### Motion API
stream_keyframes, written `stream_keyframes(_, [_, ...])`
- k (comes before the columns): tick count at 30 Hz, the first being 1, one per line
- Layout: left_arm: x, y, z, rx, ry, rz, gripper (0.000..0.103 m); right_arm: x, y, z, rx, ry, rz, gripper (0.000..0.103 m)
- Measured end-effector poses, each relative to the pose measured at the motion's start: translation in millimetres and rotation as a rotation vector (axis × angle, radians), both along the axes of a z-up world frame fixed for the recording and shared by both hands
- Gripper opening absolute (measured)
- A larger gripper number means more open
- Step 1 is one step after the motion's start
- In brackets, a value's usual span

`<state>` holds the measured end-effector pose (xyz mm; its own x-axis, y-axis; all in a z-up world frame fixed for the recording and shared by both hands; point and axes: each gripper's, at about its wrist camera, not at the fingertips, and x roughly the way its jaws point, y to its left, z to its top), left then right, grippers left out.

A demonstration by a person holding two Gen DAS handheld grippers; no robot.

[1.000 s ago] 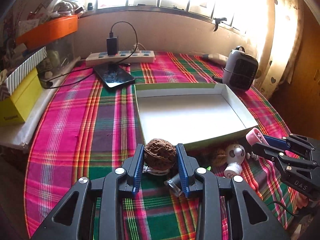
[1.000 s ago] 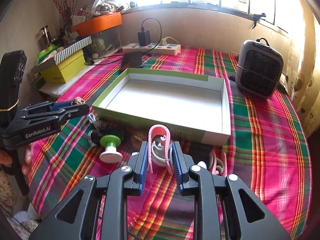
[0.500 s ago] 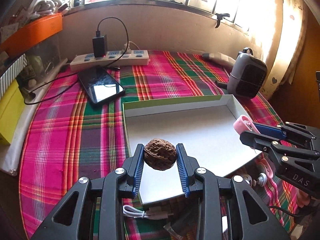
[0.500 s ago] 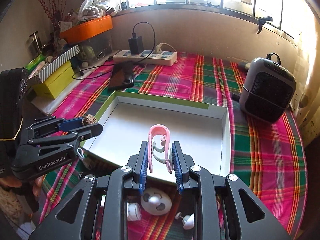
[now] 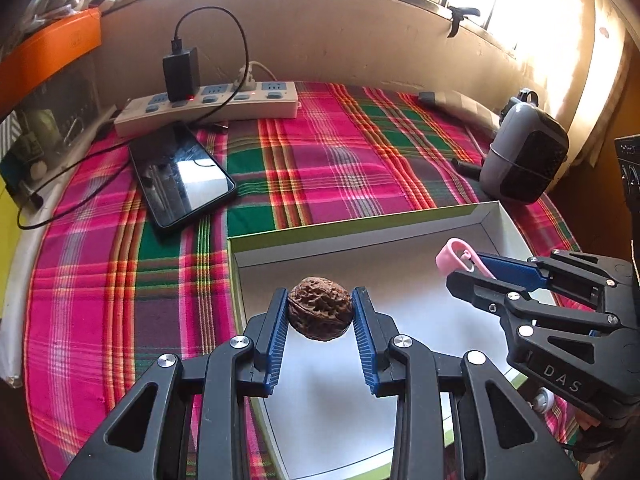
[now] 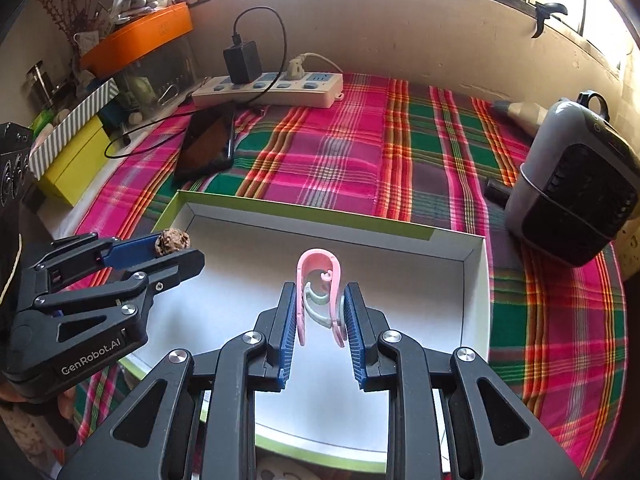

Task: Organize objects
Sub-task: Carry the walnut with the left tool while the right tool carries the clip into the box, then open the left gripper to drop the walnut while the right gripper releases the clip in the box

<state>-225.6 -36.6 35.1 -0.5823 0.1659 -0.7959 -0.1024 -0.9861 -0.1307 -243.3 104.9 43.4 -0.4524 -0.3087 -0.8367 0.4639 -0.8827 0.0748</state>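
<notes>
Now a walnut is being clamped by the left gripper above the white box, while at its three o'clock a pink clip is being pinched by the right gripper.

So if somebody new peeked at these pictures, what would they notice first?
Probably the two grippers, each carrying something over the white box. The left gripper pinches a wrinkly brown walnut, and the right gripper squeezes a pink clip. After that, the bright pink and green checked tablecloth under everything, with a grey heater at its right edge.
</notes>
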Motion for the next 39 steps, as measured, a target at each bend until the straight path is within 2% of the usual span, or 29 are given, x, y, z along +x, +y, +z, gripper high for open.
stream_keyframes(7, [-11.9, 2.8, -10.7, -0.025, -0.021, -0.004, 0.030, -11.2, -4.6, -9.8, -0.002, -0.024, -0.007, 0.025])
stream_keyframes(36, [-19.9, 10.0, -15.7, -0.054, -0.021, -0.002, 0.030, -18.8, -5.5, -23.9, -0.009, -0.052, -0.020, 0.025])
stream_keyframes(39, [-19.9, 9.0, -15.6, -0.054, -0.021, 0.001, 0.031, -18.3, -3.8, -22.4, -0.016, -0.045, -0.031, 0.035])
